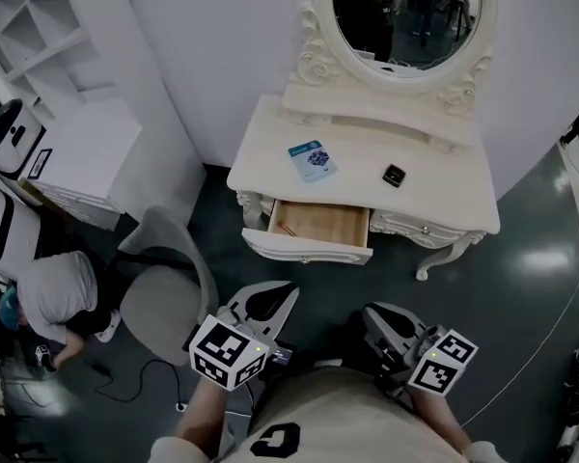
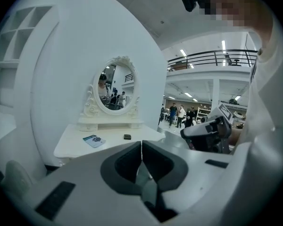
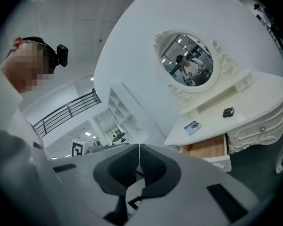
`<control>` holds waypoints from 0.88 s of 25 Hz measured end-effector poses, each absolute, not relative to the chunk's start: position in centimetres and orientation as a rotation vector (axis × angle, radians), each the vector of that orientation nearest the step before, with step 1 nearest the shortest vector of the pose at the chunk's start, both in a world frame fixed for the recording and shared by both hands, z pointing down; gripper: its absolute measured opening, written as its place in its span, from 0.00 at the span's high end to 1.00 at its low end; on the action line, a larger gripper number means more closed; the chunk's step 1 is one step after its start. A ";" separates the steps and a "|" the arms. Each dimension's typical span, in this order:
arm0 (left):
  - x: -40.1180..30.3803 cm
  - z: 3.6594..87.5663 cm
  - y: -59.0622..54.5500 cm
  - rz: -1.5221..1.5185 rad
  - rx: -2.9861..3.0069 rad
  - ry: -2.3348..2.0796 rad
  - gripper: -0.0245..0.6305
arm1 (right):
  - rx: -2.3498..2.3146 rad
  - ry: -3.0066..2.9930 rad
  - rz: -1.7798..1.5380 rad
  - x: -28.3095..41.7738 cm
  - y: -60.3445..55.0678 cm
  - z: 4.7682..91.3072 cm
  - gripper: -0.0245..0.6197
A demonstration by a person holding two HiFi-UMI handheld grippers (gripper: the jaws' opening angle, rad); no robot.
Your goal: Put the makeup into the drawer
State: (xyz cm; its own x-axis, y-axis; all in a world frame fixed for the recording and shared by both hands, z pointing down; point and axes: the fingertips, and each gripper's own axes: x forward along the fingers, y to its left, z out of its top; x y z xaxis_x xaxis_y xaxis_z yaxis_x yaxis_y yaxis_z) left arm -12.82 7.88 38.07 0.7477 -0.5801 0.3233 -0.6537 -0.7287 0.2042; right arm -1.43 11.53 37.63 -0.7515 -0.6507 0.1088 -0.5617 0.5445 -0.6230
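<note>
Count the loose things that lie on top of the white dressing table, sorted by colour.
Blue: 1, the flat packet
Black: 1, the small case
Total: 2

A mock bedroom is set up inside a large hall. It is shown by the dressing table (image 1: 434, 191), oval mirror (image 1: 405, 17) and mezzanine railing (image 2: 207, 58).

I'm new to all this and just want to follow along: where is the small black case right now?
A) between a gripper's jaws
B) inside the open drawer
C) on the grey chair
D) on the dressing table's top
D: the small black case lies on the dressing table's top, to the right of the blue packet, not in the open drawer.
</note>
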 end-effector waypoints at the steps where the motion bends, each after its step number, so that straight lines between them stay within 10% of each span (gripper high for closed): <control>1: -12.3 38.1 7.1 0.355 2.644 -0.978 0.88 | -1.029 2.635 -0.991 -0.8 10.7 37.6 0.92; 10: -7.9 40.3 -3.9 0.671 2.610 -1.258 0.87 | -0.909 2.621 -1.018 6.5 2.8 37.5 0.92; 13: -7.1 42.5 -7.9 0.856 2.578 -1.315 0.68 | -0.864 2.620 -1.053 8.9 0.5 38.2 0.92; 22: -5.6 48.0 -17.7 1.383 2.494 -1.361 0.58 | -0.637 2.721 -1.122 12.6 -4.2 39.8 0.92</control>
State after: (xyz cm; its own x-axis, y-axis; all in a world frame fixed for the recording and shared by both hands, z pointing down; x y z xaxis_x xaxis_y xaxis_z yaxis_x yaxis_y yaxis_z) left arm -5.65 -17.72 48.02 0.2462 -0.6877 0.6829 -0.6716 -0.6291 -0.3914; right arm 12.56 -4.22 39.77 -0.9022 -0.4294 0.0395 -0.3325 0.6343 -0.6980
